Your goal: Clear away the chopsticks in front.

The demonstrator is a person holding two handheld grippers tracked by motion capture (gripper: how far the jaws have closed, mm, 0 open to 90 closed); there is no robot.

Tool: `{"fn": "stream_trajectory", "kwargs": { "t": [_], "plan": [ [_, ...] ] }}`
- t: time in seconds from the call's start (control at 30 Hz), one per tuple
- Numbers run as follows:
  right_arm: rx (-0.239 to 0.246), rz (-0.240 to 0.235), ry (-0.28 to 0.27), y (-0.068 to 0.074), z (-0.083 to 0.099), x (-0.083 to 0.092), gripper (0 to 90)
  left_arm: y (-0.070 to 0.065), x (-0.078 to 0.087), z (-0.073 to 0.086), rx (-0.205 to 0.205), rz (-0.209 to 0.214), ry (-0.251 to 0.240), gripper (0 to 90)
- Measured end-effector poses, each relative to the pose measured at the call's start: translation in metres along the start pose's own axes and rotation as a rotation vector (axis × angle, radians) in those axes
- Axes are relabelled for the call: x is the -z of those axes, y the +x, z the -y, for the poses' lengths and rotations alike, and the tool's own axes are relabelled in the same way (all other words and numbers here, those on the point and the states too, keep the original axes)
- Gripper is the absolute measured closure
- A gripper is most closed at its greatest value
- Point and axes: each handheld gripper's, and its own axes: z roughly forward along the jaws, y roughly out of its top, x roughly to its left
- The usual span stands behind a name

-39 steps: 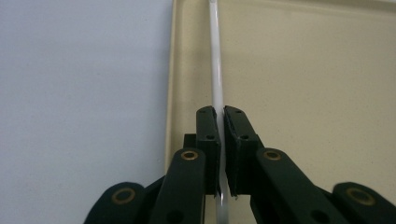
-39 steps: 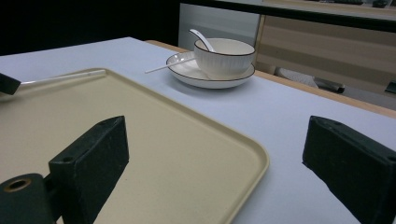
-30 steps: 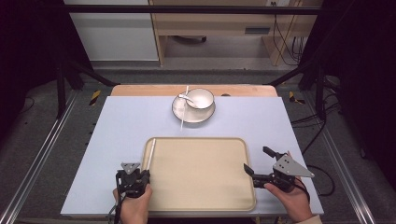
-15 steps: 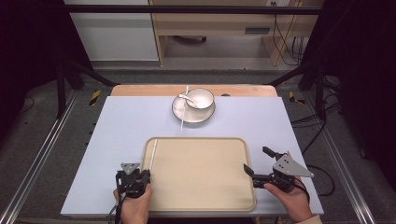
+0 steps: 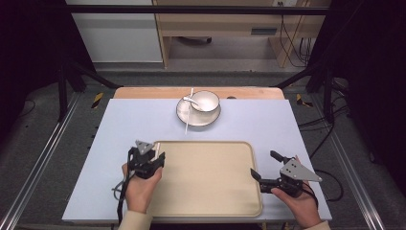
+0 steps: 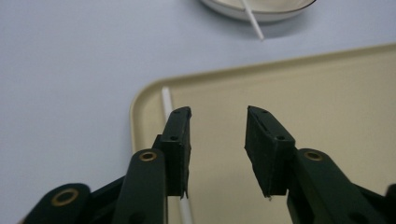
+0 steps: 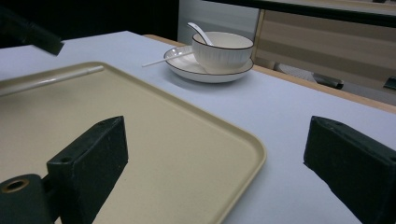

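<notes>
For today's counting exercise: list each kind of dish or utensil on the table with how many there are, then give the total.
Tray: 1
Plate: 1
Bowl: 1
Spoon: 1
Chopsticks: 2, one across the plate, one in the tray
Total: 6
</notes>
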Motion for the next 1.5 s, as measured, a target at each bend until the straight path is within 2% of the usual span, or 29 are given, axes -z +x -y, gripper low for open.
{"fn": "stream_trajectory", "kwargs": {
  "t": [0.03, 0.07, 0.1, 0.2, 0.27, 0.3, 0.33, 0.37, 0.43, 0.53, 0.6, 0.67, 0.7, 0.73, 0.77, 0.83, 0.93, 0.97, 1.03, 1.2, 1.27, 1.3, 1.37, 1.5],
  "plan": [
    [0.006, 0.005, 0.003, -0.001, 0.0, 0.0, 6.0, 0.001, -0.005, -0.007, -0.023, 0.01, 0.003, 56.4],
    [0.006, 0.005, 0.003, -0.001, 0.0, 0.0, 6.0, 0.001, -0.005, -0.007, -0.023, 0.01, 0.003, 53.6],
    [0.005, 0.011, 0.004, -0.002, 0.001, 0.0, 5.7, 0.001, -0.015, -0.021, -0.058, 0.022, -0.003, 51.1],
    [-0.004, 0.024, 0.007, -0.005, 0.002, 0.001, 5.6, 0.001, -0.03, -0.039, -0.071, 0.061, -0.017, 42.0],
    [-0.006, 0.03, 0.009, -0.006, 0.003, 0.0, 5.5, 0.001, -0.04, -0.049, -0.09, 0.072, -0.036, 36.6],
    [-0.007, 0.034, 0.012, -0.007, 0.003, 0.0, 5.5, 0.0, -0.047, -0.055, -0.082, 0.082, -0.06, 33.8],
    [-0.007, 0.034, 0.012, -0.007, 0.003, 0.0, 5.5, 0.0, -0.047, -0.055, -0.082, 0.082, -0.06, 30.5],
    [-0.007, 0.037, 0.011, -0.007, 0.003, 0.001, 5.5, -0.001, -0.056, -0.063, -0.106, 0.095, -0.054, 27.7],
    [-0.007, 0.037, 0.012, -0.007, 0.003, 0.0, 5.5, -0.002, -0.068, -0.07, -0.11, 0.126, -0.054, 22.2],
    [-0.006, 0.034, 0.011, -0.007, 0.003, 0.0, 5.5, -0.003, -0.077, -0.077, -0.117, 0.147, -0.046, 20.3],
    [-0.004, 0.029, 0.012, -0.006, 0.003, 0.0, 5.5, -0.002, -0.089, -0.087, -0.143, 0.153, -0.054, 19.6],
    [-0.004, 0.027, 0.012, -0.006, 0.003, 0.0, 5.5, -0.001, -0.096, -0.091, -0.145, 0.152, -0.051, 21.2],
    [-0.004, 0.027, 0.012, -0.006, 0.003, -0.001, 5.5, 0.0, -0.098, -0.094, -0.164, 0.142, -0.041, 22.7],
    [-0.004, 0.026, 0.012, -0.006, 0.003, -0.001, 5.5, 0.0, -0.098, -0.094, -0.164, 0.142, -0.041, 24.2],
    [-0.001, 0.025, 0.013, -0.005, 0.003, -0.001, 5.5, -0.001, -0.104, -0.097, -0.146, 0.126, -0.05, 26.5],
    [0.0, 0.022, 0.015, -0.004, 0.002, -0.002, 5.5, -0.002, -0.11, -0.1, -0.159, 0.11, -0.035, 31.3],
    [0.003, 0.019, 0.016, -0.004, 0.002, -0.002, 5.5, -0.005, -0.118, -0.102, -0.163, 0.109, -0.032, 38.6],
    [0.0, 0.02, 0.016, -0.004, 0.002, -0.002, 5.5, -0.007, -0.122, -0.102, -0.178, 0.093, -0.03, 42.2],
    [-0.002, 0.02, 0.018, -0.004, 0.003, -0.002, 5.6, -0.01, -0.127, -0.101, -0.187, 0.077, -0.025, 44.6],
    [-0.004, 0.02, 0.025, -0.005, 0.003, -0.002, 5.7, -0.014, -0.139, -0.099, -0.202, 0.07, -0.003, 51.1],
    [-0.004, 0.019, 0.028, -0.004, 0.003, -0.002, 5.8, -0.015, -0.144, -0.098, -0.196, 0.053, 0.003, 53.5],
    [0.0, 0.017, 0.029, -0.004, 0.003, -0.002, 5.8, -0.014, -0.15, -0.096, -0.165, 0.052, 0.013, 54.8],
    [0.002, 0.014, 0.028, -0.004, 0.003, -0.003, 5.8, -0.015, -0.153, -0.095, -0.15, 0.04, 0.026, 57.7],
    [-0.002, 0.015, 0.028, -0.004, 0.003, -0.002, 5.9, -0.016, -0.157, -0.094, -0.138, 0.037, 0.032, 62.0]
  ]
}}
